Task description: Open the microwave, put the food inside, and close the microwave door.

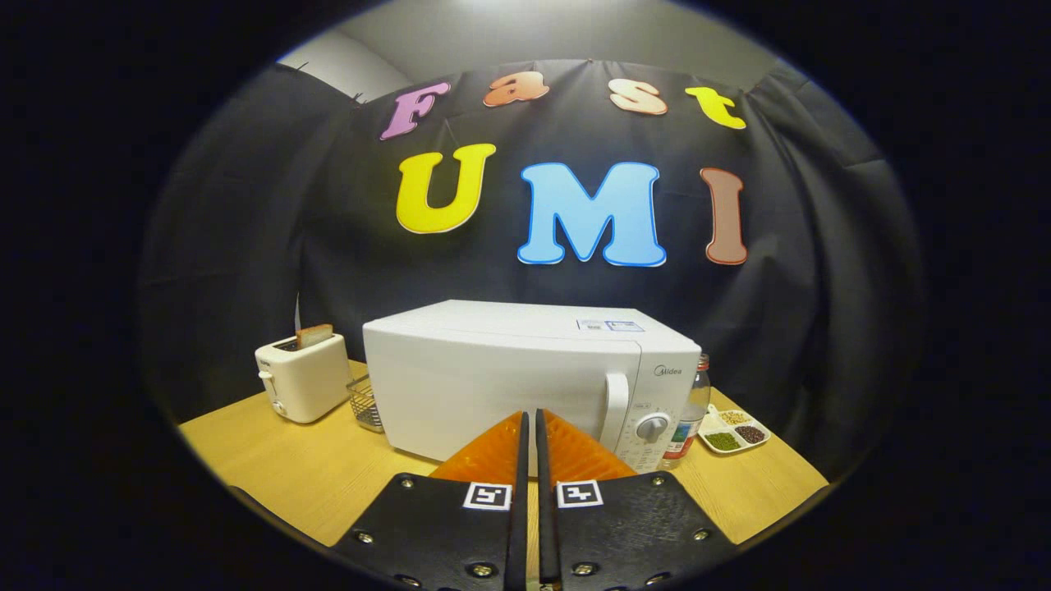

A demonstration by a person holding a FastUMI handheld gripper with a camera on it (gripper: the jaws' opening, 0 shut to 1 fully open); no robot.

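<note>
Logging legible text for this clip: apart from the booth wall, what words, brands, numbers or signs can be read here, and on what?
"Midea": brand mark on the microwave, above its dial.
Sticker on the microwave's top: too small to read.
Markings around the dial: blurred.
Bottle label, beside the microwave: unreadable.
Two square coded markers on the tool: patterns, not words; its fingers are closed together, holding nothing.
</note>
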